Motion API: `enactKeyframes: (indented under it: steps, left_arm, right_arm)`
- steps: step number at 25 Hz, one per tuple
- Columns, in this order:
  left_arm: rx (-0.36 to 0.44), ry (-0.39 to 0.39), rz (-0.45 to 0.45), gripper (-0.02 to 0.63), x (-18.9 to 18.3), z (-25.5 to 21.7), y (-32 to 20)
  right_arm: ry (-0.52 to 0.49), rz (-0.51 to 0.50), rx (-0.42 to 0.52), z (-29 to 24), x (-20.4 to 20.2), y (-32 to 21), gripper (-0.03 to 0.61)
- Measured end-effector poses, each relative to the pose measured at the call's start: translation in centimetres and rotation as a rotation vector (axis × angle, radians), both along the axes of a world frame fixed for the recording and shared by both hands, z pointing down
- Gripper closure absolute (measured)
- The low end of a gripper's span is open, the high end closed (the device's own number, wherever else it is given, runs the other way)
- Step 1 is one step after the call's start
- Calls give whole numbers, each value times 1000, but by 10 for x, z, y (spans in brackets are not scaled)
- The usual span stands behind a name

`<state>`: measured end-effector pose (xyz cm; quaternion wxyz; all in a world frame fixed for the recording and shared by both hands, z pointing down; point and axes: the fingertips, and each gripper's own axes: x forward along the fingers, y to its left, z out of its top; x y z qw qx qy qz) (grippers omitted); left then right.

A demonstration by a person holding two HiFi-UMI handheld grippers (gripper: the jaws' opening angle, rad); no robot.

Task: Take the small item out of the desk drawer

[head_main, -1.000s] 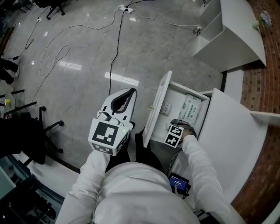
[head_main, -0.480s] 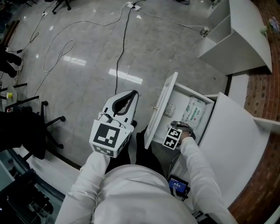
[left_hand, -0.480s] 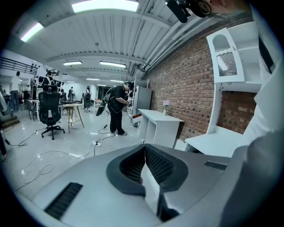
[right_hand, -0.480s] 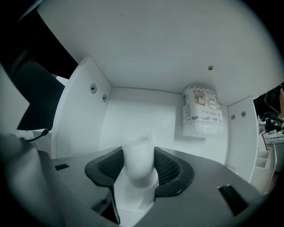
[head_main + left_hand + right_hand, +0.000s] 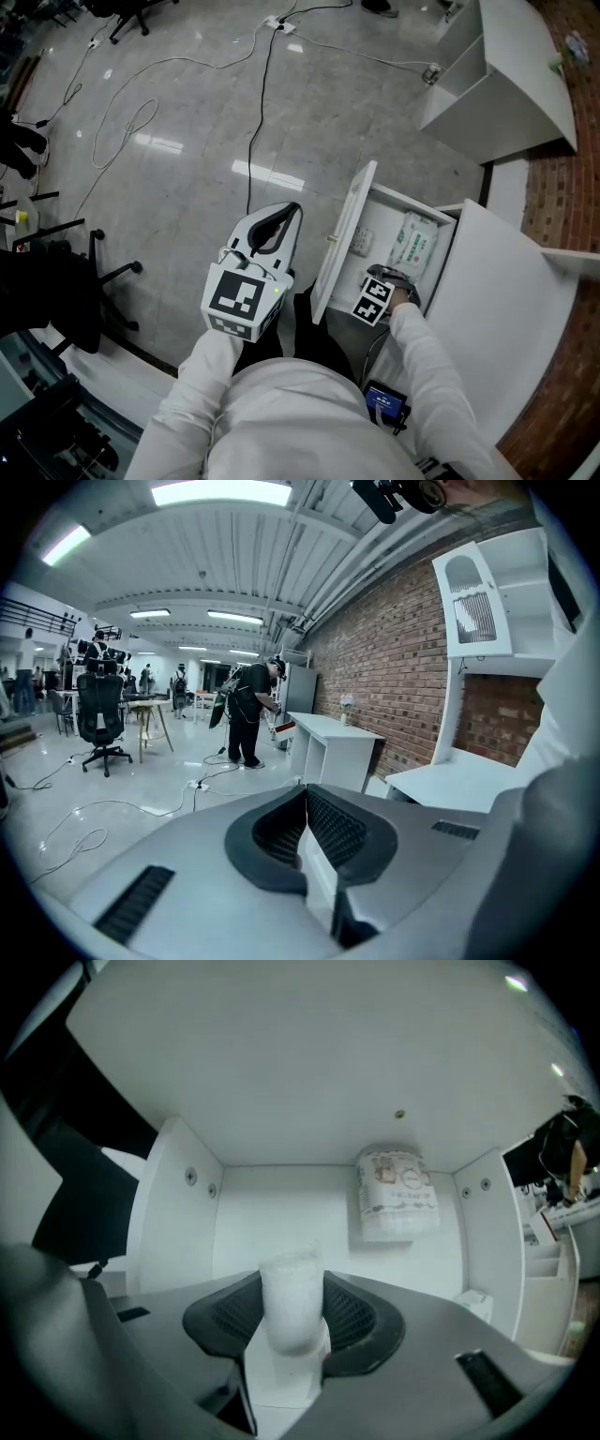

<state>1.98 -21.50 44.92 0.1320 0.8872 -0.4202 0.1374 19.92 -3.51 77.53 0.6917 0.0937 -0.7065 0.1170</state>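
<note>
Small item in the drawer: my right gripper jaws have just been closing and grasp it; left gripper jaws clenched, empty.

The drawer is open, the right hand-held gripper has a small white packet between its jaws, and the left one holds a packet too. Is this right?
No: the left hand-held gripper holds nothing; the left gripper view shows its jaws together. The drawer is open, and the right hand-held gripper, whose jaws have just been closing, has the packet between them.
</note>
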Motion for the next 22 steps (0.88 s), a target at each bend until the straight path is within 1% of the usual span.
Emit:
enactKeyframes:
  steps: [3, 5, 10, 12, 15, 17, 22]
  left_arm:
    - [2, 9, 17, 594, 5, -2, 2]
    - [5, 12, 32, 595, 8, -4, 3]
    - [16, 13, 70, 595, 19, -10, 3]
    - [22, 14, 80, 594, 23, -13, 4]
    - [22, 19, 76, 595, 27, -18, 0]
    - [27, 21, 91, 594, 33, -20, 0]
    - [39, 25, 138, 595, 50, -24, 1]
  right_arm:
    - [-59, 128, 47, -16, -9, -12, 374]
    - [-87, 178, 81, -27, -14, -18, 374]
    - [-112, 205, 147, -52, -16, -28, 374]
    - [-133, 242, 170, -62, -17, -31, 374]
    - [-193, 349, 212, -84, -21, -41, 374]
    - [-246, 419, 241, -101, -26, -46, 374]
    - [-350, 548, 318, -141, -32, -59, 374]
